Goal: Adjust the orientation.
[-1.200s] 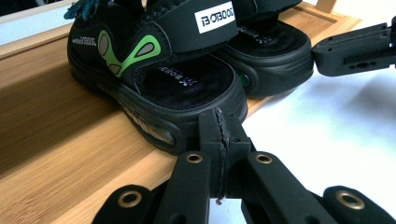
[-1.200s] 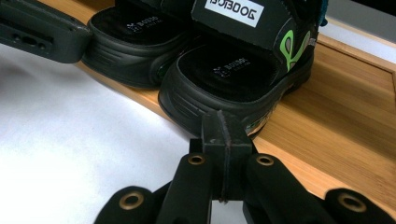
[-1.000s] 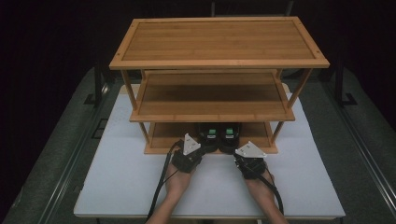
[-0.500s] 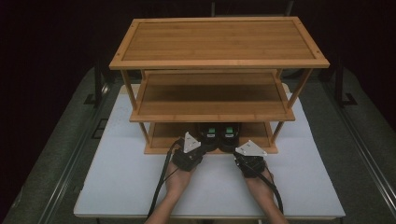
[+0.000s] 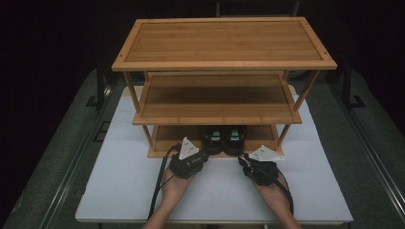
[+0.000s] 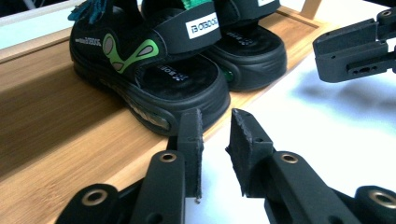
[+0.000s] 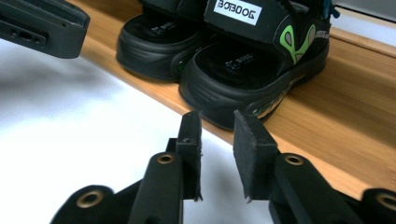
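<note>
A pair of small black sandals with green markings (image 5: pixel 223 140) sits at the front of the bottom tier of the three-tier bamboo rack (image 5: pixel 224 62) on the white table (image 5: pixel 119 191). They look light, with stiff soles and soft straps; the strap seems the surest hold. The left gripper (image 6: pixel 215 135) and right gripper (image 7: pixel 217 135) each show a narrow gap, holding nothing. The middle shelf overhangs closely.

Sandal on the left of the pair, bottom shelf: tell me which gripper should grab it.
Left. The left gripper sits just before the left sandal, its open jaws at that toe in the left gripper view. The right gripper faces the right sandal.
</note>
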Demonstrator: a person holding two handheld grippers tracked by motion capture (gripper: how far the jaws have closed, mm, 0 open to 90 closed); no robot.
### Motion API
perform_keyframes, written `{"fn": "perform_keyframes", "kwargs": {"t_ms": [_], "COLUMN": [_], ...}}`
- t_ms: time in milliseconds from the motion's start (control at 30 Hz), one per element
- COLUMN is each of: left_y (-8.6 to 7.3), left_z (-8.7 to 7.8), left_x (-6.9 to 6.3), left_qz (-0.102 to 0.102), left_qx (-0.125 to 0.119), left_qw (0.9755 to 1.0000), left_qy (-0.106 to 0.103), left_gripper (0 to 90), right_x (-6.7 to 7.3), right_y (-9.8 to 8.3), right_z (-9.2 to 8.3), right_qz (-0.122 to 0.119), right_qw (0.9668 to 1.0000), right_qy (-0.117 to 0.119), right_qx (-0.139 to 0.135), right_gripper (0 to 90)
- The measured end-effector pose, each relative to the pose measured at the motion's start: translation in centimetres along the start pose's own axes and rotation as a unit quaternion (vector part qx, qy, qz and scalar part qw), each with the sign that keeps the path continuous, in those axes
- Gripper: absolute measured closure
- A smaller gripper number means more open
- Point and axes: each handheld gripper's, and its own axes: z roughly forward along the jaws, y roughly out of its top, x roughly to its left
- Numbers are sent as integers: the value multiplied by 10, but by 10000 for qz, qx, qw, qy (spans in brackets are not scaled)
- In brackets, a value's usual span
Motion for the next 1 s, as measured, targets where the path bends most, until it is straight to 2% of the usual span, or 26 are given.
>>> {"fn": "perform_keyframes", "kwargs": {"t_ms": [167,367,600,1000], "left_y": [-1,-3,-8,-15], "left_z": [-5,-8,-13,-24], "left_x": [-2,-3,-3,1], "left_qz": [-13,19,-14,-84], "left_qx": [-72,-25,7,30], "left_qw": [9999,9997,9994,9989], "left_qy": [-138,-226,-359,-469], "left_gripper": [699,672,615,545], "right_x": [-5,-12,-19,-30], "right_y": [-4,-9,-15,-24], "right_z": [-7,-13,-23,-33], "right_qz": [11,47,65,94], "right_qw": [9998,9992,9987,9978], "right_qy": [217,389,492,617], "right_qx": [23,84,138,200], "right_gripper": [636,571,497,403]}}
